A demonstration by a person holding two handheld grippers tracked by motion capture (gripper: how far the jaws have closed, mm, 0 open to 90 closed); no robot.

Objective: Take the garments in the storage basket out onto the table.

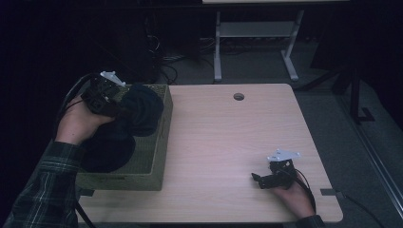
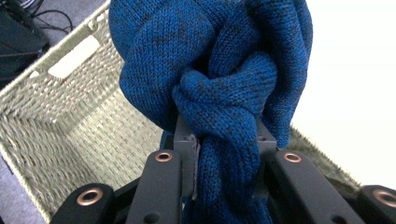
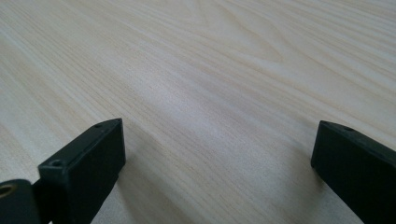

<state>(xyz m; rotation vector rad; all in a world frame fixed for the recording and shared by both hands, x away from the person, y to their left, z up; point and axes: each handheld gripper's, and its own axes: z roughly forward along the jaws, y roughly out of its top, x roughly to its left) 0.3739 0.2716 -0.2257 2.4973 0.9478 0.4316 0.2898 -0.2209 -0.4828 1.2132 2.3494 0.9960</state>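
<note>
A dark blue knitted garment (image 1: pixel 138 111) hangs bunched above the woven basket (image 1: pixel 162 142) at the table's left side. My left gripper (image 1: pixel 119 102) is shut on a thick fold of that garment (image 2: pixel 229 102), and the jaws press on it from both sides over the basket's inside (image 2: pixel 70 121). More dark cloth (image 1: pixel 107 149) lies lower in the basket. My right gripper (image 1: pixel 259 179) rests low at the table's front right, pointing left. Its jaws stand wide open over bare wood (image 3: pixel 210 93) with nothing between them.
The light wooden table (image 1: pixel 223 137) has a round cable hole (image 1: pixel 238 96) near its far edge. Behind the table a white desk frame (image 1: pixel 256 42) and cables stand on the dark floor. The basket takes up the table's left end.
</note>
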